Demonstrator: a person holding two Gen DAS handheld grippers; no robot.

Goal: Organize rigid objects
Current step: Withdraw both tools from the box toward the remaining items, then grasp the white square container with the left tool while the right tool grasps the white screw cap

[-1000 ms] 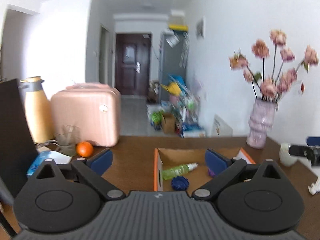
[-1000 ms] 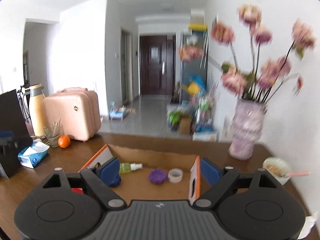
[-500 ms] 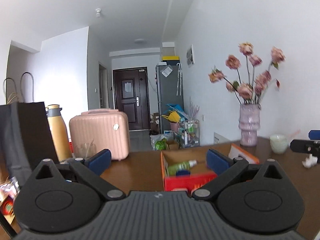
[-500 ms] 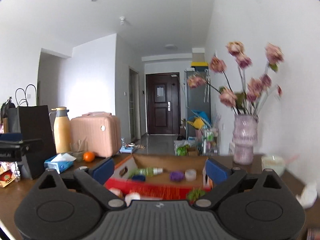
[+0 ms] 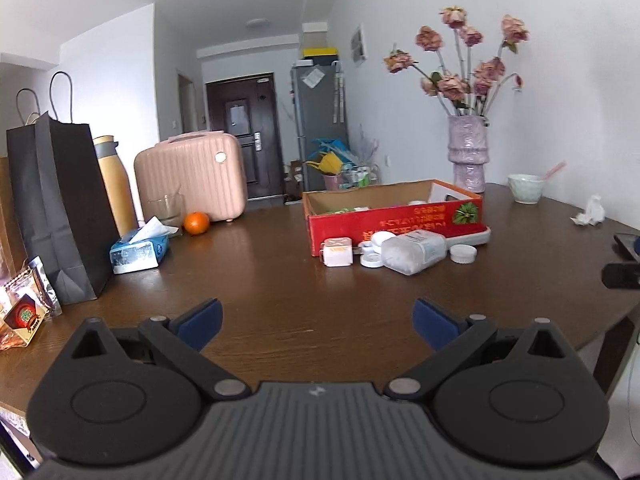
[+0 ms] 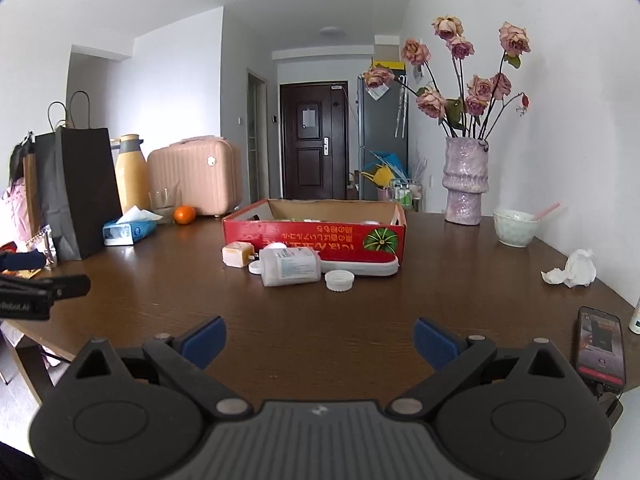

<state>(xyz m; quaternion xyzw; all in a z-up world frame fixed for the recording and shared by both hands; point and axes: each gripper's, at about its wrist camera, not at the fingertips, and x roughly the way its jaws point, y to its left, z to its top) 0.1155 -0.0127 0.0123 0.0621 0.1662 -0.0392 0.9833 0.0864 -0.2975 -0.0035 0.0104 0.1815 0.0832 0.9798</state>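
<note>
A red cardboard box (image 5: 394,216) (image 6: 316,236) stands open on the brown table, holding small items. In front of it lie a clear plastic bottle on its side (image 5: 414,250) (image 6: 290,267), a white cube charger (image 5: 337,251) (image 6: 238,255), a ribbed white lid (image 5: 463,254) (image 6: 339,280), small white round lids (image 5: 372,259) and a long white tray-like piece (image 6: 360,268). My left gripper (image 5: 316,322) is open and empty, low over the near table, well short of the box. My right gripper (image 6: 318,336) is open and empty too, equally far back.
On the left stand a black paper bag (image 5: 60,208), a tissue pack (image 5: 136,250), an orange (image 5: 196,223), a glass, a yellow flask and a pink case (image 5: 192,178). A flower vase (image 6: 466,192), a bowl (image 6: 514,226), crumpled tissue (image 6: 574,270) and a phone (image 6: 600,344) are on the right.
Both grippers have pulled back and down from above the box to the near side of the table. Both stayed open and empty. The items in front of the box have come into view.
</note>
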